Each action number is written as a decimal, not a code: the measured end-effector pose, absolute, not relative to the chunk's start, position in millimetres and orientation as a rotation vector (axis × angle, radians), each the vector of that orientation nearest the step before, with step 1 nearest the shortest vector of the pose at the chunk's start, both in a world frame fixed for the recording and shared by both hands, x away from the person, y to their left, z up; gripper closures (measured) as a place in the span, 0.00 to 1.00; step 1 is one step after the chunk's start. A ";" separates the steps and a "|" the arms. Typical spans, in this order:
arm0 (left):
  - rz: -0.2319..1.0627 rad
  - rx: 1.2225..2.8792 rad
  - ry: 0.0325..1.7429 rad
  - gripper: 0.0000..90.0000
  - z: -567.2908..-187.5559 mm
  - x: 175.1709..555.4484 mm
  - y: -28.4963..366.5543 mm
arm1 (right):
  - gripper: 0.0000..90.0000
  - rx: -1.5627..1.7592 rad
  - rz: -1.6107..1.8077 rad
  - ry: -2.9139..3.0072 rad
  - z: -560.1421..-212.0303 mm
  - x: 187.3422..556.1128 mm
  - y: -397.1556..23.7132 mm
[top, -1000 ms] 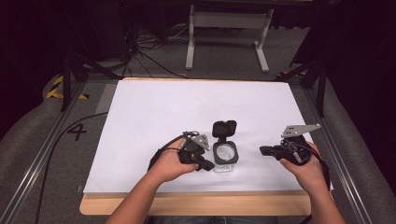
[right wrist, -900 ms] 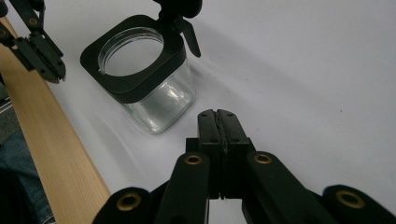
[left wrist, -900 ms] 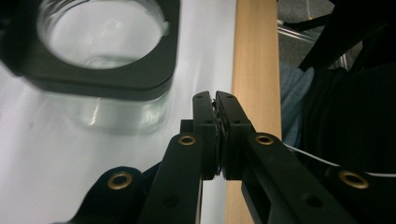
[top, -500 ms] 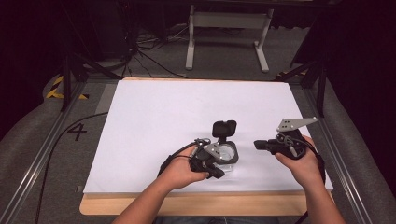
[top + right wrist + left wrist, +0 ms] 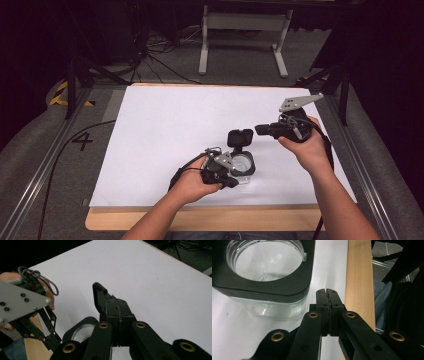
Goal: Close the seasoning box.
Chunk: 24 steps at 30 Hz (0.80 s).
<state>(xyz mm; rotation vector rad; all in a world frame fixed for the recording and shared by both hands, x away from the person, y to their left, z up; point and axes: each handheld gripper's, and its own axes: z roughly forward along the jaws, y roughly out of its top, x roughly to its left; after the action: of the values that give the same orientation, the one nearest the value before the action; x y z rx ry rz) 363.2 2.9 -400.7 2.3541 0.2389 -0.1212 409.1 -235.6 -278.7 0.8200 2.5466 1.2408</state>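
A clear square jar [image 5: 243, 165] with a black rim stands on the white sheet, its black flip lid [image 5: 240, 137] hinged upright behind the mouth. My left gripper [image 5: 234, 182] lies low at the jar's near side, shut on nothing. In the left gripper view its jaws [image 5: 327, 293] are pressed together just right of the jar [image 5: 267, 277]. My right gripper [image 5: 260, 130] hovers to the right of the lid, also shut and holding nothing. In the right gripper view its tips [image 5: 116, 302] sit in front of the lid [image 5: 98, 293], with the jar's rim [image 5: 82, 323] below.
The white sheet [image 5: 190, 120] covers a wooden table whose front edge [image 5: 359, 277] runs close behind my left gripper. A metal stand [image 5: 242, 22] and cables lie on the floor beyond the table. The left hand's gripper plate [image 5: 18, 301] is at the left of the right gripper view.
My left gripper slid right and nearer, down to the jar's front side. My right gripper rose and moved left and away, up to the open lid.
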 end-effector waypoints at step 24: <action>-0.120 2.364 0.249 1.00 -402.1 366.5 3.3 | 1.00 0.865 1.084 2.623 -286.7 442.9 -203.5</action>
<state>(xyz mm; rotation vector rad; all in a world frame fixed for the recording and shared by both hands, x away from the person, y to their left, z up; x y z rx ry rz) 366.5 3.3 -402.1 2.3637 0.2494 -0.1201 442.9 -203.5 -286.7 0.8646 2.6234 1.0842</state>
